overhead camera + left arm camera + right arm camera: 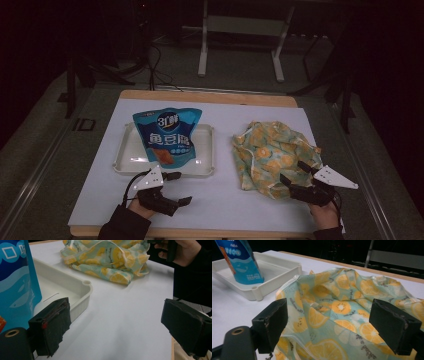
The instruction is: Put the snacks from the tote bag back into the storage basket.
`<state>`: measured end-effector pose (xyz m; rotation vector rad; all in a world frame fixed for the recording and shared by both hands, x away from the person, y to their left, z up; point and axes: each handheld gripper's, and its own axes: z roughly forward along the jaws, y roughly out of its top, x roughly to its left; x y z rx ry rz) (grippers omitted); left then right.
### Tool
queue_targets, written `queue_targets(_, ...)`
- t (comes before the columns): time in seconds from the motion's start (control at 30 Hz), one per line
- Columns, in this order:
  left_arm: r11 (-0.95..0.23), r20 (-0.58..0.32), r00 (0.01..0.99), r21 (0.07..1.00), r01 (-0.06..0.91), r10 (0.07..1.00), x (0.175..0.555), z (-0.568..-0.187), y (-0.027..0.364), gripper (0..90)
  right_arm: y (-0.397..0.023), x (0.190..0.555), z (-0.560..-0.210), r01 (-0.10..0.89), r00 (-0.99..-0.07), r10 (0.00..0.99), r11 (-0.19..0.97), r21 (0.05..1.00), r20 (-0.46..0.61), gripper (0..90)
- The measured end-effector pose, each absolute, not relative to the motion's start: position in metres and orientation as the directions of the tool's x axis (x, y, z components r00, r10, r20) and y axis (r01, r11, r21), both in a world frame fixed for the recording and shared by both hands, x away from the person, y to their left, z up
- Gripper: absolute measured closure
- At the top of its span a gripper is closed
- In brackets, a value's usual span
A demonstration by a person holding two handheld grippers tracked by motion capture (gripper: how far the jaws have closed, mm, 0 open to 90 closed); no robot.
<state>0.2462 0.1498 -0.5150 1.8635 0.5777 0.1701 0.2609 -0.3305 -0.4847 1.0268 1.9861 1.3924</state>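
Lemon-print fabric bag (274, 152) lies crumpled on the right half of the white table cover (220, 200), a light green cloth patterned with orange and yellow citrus slices, its pale trim and a loop of handle showing along the folds. The right gripper (296, 176) sits at the bag's near right edge, held from below by the person's right hand (324, 215); its jaws stand spread apart. In the right gripper view the bag (342, 315) lies under and between those two black jaws, and neither pad clearly presses on the cloth.

To the left of the bag, well apart from it, a white plastic tray (129, 165) rests on the cover. A blue snack pouch (167, 135) stands upright in the tray, leaning back a little, with white lettering and a picture of brown pieces on its front.

The left gripper (178, 188) hovers over bare table cover just in front of the tray's near rim, gripped by the person's left hand (137, 206). Its jaws are also wide apart with nothing between them; in the left gripper view the tray's corner (85, 290) lies just behind the left jaw and the pouch (17, 285) rises at that view's left edge.
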Motion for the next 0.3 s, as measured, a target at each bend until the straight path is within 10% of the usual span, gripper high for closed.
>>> queue_targets(0.3, -0.258, -0.155, 0.870, 0.917, 0.303, 0.468, 0.2457, -0.5142, 0.1493, 9.6, -0.3317, 0.2605, -0.4831, 0.299, -0.589, 0.807, 0.171, 0.939, 0.040, 15.4)
